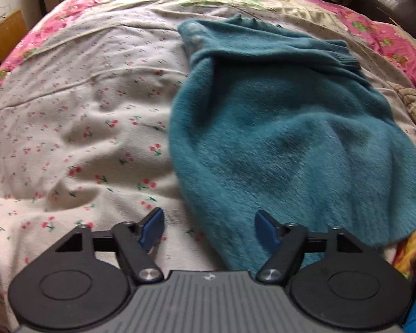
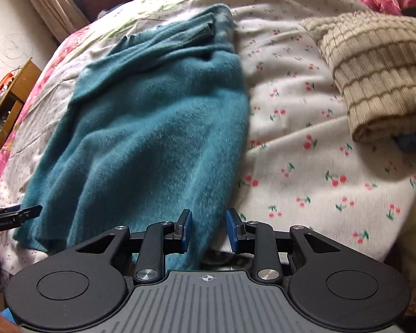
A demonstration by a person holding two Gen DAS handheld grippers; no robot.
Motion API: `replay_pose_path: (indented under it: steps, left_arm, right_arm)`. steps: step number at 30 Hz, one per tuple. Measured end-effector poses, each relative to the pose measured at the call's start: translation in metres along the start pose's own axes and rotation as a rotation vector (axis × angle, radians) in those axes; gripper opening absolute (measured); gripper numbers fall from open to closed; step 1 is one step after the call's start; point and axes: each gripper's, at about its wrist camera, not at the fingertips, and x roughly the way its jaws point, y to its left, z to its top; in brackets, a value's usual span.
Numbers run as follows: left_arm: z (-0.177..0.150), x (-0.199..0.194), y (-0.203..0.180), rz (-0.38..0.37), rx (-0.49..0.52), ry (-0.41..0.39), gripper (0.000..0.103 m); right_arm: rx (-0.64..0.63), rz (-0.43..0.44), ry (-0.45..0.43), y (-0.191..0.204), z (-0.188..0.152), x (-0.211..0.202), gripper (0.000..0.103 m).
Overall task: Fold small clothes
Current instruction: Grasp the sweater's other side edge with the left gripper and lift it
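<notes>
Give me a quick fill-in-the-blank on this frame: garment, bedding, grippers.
1. The fuzzy sweater lying on the bed is ____ in colour.
2. The white sheet under it is printed with small red ____.
3. Both the left gripper and the right gripper have their jaws ____, pressing on nothing.
4. In the right wrist view, the tan striped knit lies to the ____ of the sweater.

Missing words: teal; cherries; open; right

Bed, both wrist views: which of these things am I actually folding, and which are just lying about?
For the job:
teal sweater, lying partly folded on the cherry-print sheet
left gripper, open, nothing between its jaws
right gripper, open over the sweater's near edge

Lying about:
beige striped garment, off to the right
pink floral quilt
wooden furniture beside the bed
</notes>
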Motion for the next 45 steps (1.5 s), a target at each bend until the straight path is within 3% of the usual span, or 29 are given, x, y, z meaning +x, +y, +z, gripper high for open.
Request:
replay_pose_path:
  steps: [3, 6, 10, 16, 18, 19, 20, 21, 23, 27, 33, 37, 41, 45]
  left_arm:
    - [0.000, 0.003, -0.002, -0.022, 0.015, 0.019, 0.063]
    - [0.002, 0.008, -0.003, -0.038, 0.010, 0.040, 0.058]
    - [0.003, 0.015, 0.001, -0.067, -0.021, 0.073, 0.058]
    - [0.005, 0.018, 0.011, -0.099, -0.109, 0.112, 0.057]
    - [0.004, 0.016, 0.009, -0.104, -0.113, 0.100, 0.045]
    - [0.004, 0.015, 0.009, -0.126, -0.121, 0.096, 0.040]
    - [0.003, 0.014, 0.011, -0.151, -0.141, 0.093, 0.028]
    - [0.003, 0.013, 0.013, -0.174, -0.166, 0.090, 0.024]
    - [0.003, 0.008, 0.018, -0.208, -0.210, 0.058, 0.022]
    - [0.015, -0.008, 0.029, -0.347, -0.305, -0.026, 0.022]
    - [0.074, -0.015, 0.043, -0.506, -0.395, -0.150, 0.022]
    - [0.132, 0.001, 0.049, -0.561, -0.434, -0.241, 0.022]
    - [0.188, 0.041, 0.057, -0.531, -0.481, -0.270, 0.022]
    - [0.227, 0.094, 0.059, -0.432, -0.496, -0.265, 0.024]
  right_arm:
    - [0.007, -0.004, 0.007, -0.001, -0.003, 0.002, 0.028]
    - [0.025, 0.009, 0.008, -0.002, -0.004, 0.006, 0.028]
    - [0.048, 0.036, 0.036, -0.006, -0.004, 0.016, 0.028]
    - [0.087, 0.112, 0.018, -0.010, -0.007, 0.016, 0.018]
    - [0.124, 0.147, 0.005, -0.014, -0.008, 0.016, 0.014]
    - [0.144, 0.169, -0.005, -0.017, -0.009, 0.015, 0.013]
    - [0.168, 0.196, -0.017, -0.018, -0.009, 0.014, 0.012]
    - [0.189, 0.225, -0.029, -0.020, -0.009, 0.013, 0.012]
    - [0.220, 0.279, -0.058, -0.020, -0.007, 0.009, 0.012]
    - [0.256, 0.383, -0.132, -0.014, 0.007, -0.001, 0.011]
    - [0.314, 0.527, -0.280, -0.006, 0.066, -0.013, 0.011]
    - [0.335, 0.551, -0.376, -0.002, 0.125, -0.006, 0.011]
    - [0.398, 0.508, -0.412, -0.009, 0.185, 0.031, 0.011]
    - [0.469, 0.417, -0.417, -0.021, 0.240, 0.087, 0.012]
